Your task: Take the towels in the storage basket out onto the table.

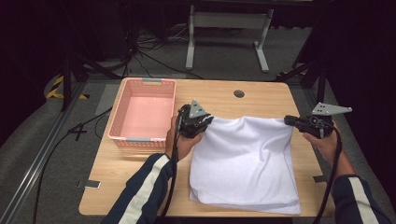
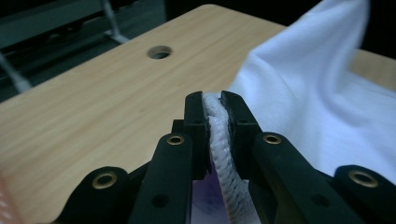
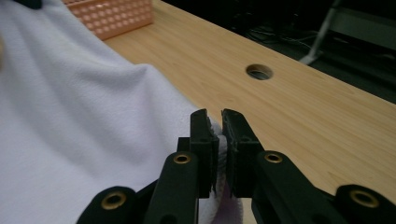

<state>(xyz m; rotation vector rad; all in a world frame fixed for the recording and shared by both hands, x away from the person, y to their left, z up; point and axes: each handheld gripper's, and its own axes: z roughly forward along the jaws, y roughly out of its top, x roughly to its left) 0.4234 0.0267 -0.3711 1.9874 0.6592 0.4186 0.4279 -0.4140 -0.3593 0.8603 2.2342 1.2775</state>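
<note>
I am pinching the white towel (image 1: 245,161) at its two far corners: my left gripper (image 2: 215,109) is clamped on the left corner, my right gripper (image 3: 219,123) on the right. The towel's far edge is lifting off the table (image 1: 261,95); its near edge is lying along the table's near edge, beside the pink basket (image 1: 122,109).
</note>
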